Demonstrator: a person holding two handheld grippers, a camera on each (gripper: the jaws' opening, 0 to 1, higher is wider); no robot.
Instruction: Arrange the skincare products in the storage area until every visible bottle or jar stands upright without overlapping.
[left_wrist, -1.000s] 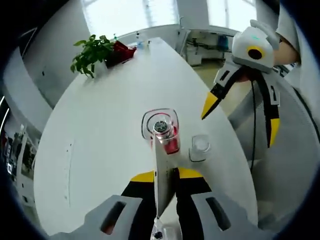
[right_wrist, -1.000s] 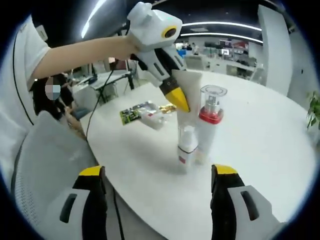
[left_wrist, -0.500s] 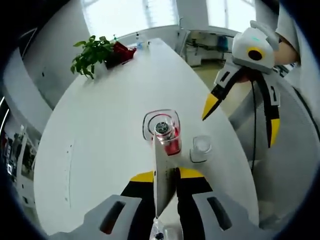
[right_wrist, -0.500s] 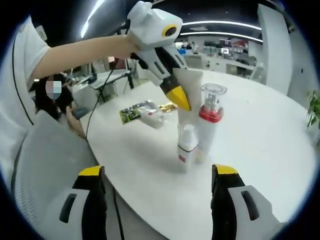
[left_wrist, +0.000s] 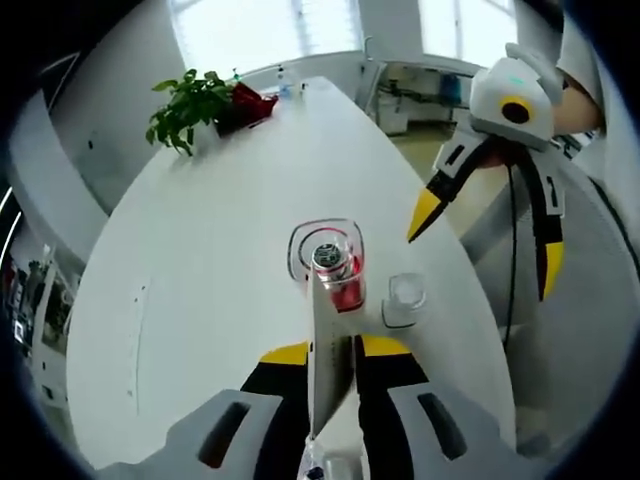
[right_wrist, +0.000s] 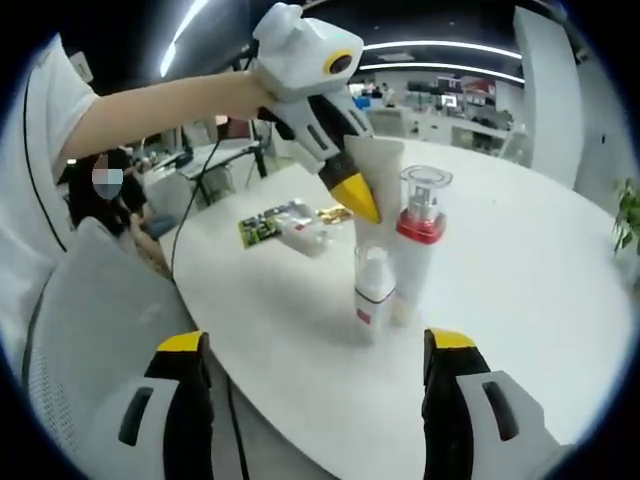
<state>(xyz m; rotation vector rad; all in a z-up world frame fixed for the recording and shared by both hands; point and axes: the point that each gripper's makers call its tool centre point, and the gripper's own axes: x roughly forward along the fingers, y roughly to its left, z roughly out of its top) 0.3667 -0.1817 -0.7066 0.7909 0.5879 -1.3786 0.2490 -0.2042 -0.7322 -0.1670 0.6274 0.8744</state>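
1. Left gripper view: the left gripper (left_wrist: 330, 352) has its yellow-tipped jaws clenched on the flat crimped end of a white tube (left_wrist: 327, 360), which rises edge-on between them. No writing on the tube can be read here.
2. Just beyond the tube, on the white table (left_wrist: 200, 270), stands a pump bottle (left_wrist: 328, 265) with a red collar and a clear cap, seen from above; a small clear-capped bottle (left_wrist: 403, 297) stands just beside it. Their labels are too small to read.
3. At the far end of the table are a potted plant (left_wrist: 185, 105) and a red object (left_wrist: 248, 102) next to it.
4. The right gripper (left_wrist: 485, 240) comes in from the right, held off the table edge, jaws spread apart and empty.
5. Right gripper view: the right gripper (right_wrist: 315, 345) has its jaws wide apart at the bottom, holding nothing, pointing at the group of products.
6. The left gripper (right_wrist: 352, 195) reaches down from a bare forearm (right_wrist: 160, 110), pinching the top of the upright white tube (right_wrist: 378, 180).
7. The pump bottle (right_wrist: 420, 250) and the small bottle (right_wrist: 373, 295), with a red band on its label, stand upright, touching or nearly so; no text is legible.
8. Behind them lie a green patterned packet (right_wrist: 268, 226) and a small white box (right_wrist: 308, 236), lettering blurred.
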